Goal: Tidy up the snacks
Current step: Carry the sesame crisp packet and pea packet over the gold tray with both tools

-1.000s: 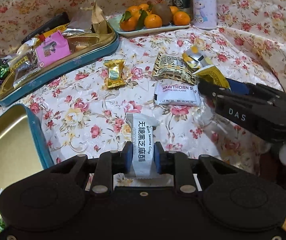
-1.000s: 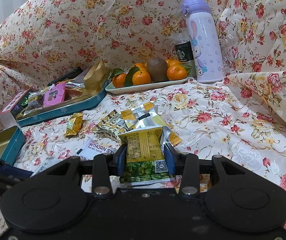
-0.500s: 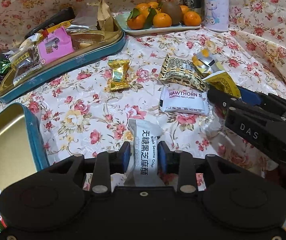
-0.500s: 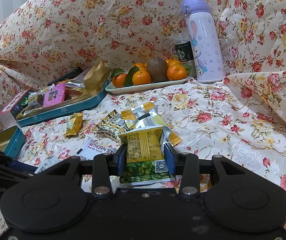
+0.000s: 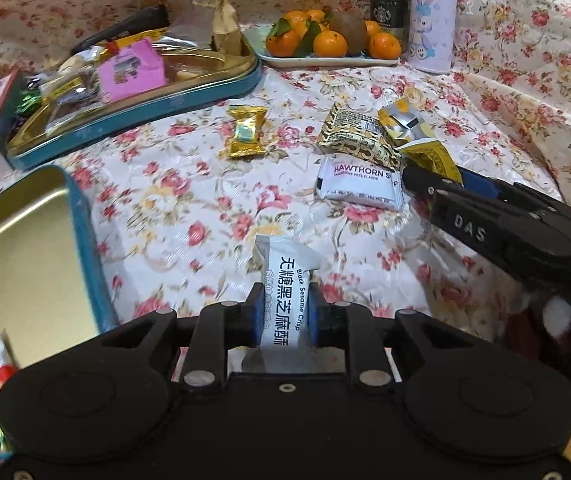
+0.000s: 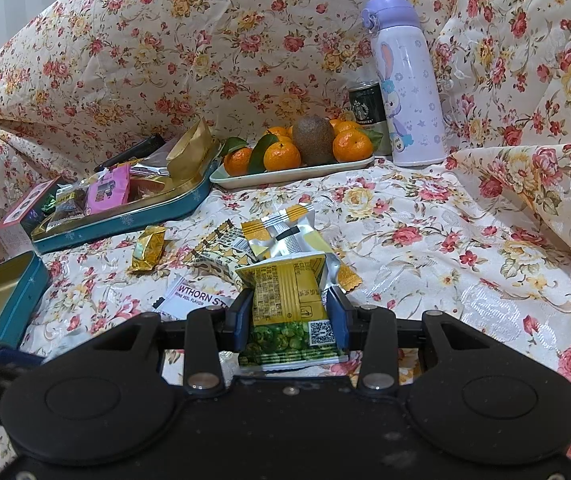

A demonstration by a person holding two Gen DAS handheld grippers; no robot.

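My work surface is a floral cloth (image 6: 425, 216). On it, around the hawthorn packet (image 5: 359, 184): a gold candy (image 5: 246, 131) to its left, a teal tin (image 5: 133, 108) beyond, a fruit tray (image 5: 325, 60) behind.

White sesame crisp packet (image 5: 285, 300), black lettering, standing on end, pinched at the near edge of the floral cloth (image 5: 189, 216). Yellow-green pea packet (image 6: 291, 312) upright, clamped likewise. White hawthorn bar (image 5: 359, 184) lying flat mid-cloth; patterned beige packet (image 5: 355, 136) and silver-yellow sachet (image 6: 285, 232) just behind. Gold candy (image 5: 245, 132) alone, leftward. Filled teal tin (image 5: 189, 96) along the far left; open teal tin (image 5: 85, 232) at the near left corner.
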